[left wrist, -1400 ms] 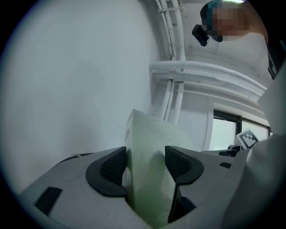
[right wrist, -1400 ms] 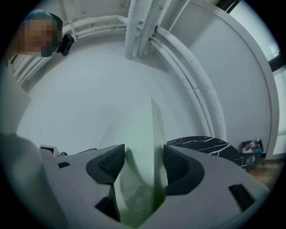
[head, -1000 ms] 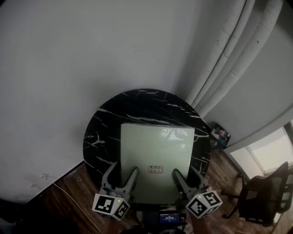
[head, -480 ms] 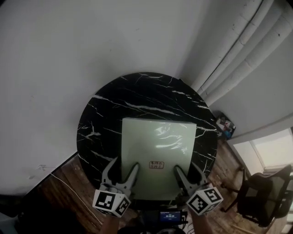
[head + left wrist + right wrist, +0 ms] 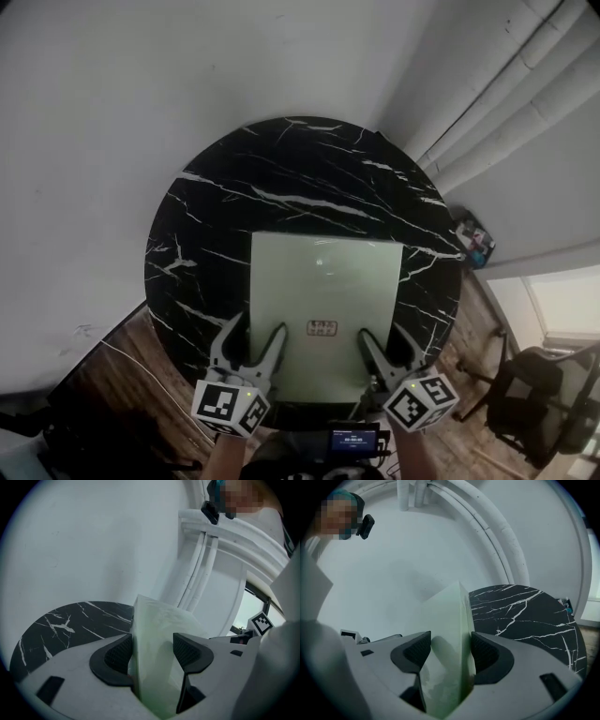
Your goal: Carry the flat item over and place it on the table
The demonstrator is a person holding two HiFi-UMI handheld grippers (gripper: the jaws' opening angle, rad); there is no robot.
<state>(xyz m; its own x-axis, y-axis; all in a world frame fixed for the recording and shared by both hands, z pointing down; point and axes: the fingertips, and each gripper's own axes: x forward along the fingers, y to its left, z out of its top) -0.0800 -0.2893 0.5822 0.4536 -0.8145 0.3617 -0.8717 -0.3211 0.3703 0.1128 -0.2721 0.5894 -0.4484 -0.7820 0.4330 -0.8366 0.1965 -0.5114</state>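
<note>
Pale green and wrapped in glossy film, the flat panel [image 5: 325, 291] is being gripped along its near edge by both tools. The left gripper [image 5: 255, 328] is pinching the panel's near left corner, and its own view is showing the ribbed black pads of the left gripper [image 5: 152, 651] pressing on either face of the panel [image 5: 159, 620]. The right gripper [image 5: 386, 336] is doing the same at the near right corner. Its view is showing the right gripper [image 5: 450, 651] clamping the panel [image 5: 445, 616] between its pads.

A small red label [image 5: 322, 328] is sitting on the panel midway between the two grippers. Behind the jaws, the marker cubes [image 5: 230, 408] are facing up towards the head camera, and a small lit screen [image 5: 353, 438] is glowing between them.

Beneath and beyond the grippers, the panel is lying over the near half of a round black marble table [image 5: 281, 178] veined in white. Whether the panel is resting on the top cannot be told.

Further out, a white wall [image 5: 112, 112] is filling the space ahead and to the left. White pipes [image 5: 506, 103] are running along the corner ahead to the right. A wooden floor [image 5: 141, 366] is showing around the table, with a black office chair [image 5: 548, 394] standing well to the right of the right gripper.
</note>
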